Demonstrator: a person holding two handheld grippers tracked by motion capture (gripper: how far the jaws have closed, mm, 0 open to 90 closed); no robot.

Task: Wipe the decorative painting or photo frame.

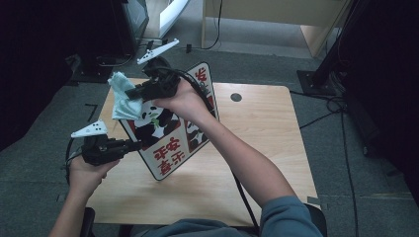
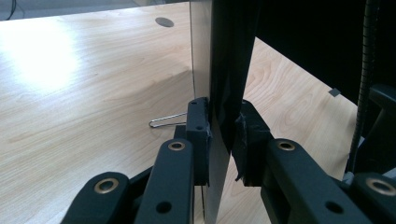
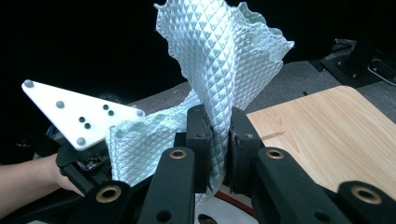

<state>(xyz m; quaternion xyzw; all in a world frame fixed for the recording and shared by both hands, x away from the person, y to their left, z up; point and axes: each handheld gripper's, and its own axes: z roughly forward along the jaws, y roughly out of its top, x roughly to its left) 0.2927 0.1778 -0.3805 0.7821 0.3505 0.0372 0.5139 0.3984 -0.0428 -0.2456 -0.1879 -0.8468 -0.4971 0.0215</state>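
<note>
While left hand-held gripper (image 1: 132,144) clamps panda board (image 1: 168,143) edge, propping it tilted off surface (image 1: 257,148), right hand-held gripper (image 1: 134,93) pinches cloth (image 1: 121,98), likely for wiping board face.

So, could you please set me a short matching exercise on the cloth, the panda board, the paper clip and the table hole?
Things:
1. cloth
2. panda board
3. paper clip
4. table hole

States or places:
A. lying flat on the table
B. clamped on edge in the left gripper
C. near the table's far edge
D. pinched in the right gripper

Pairs: 1-D, 2-B, 3-A, 4-C
</note>
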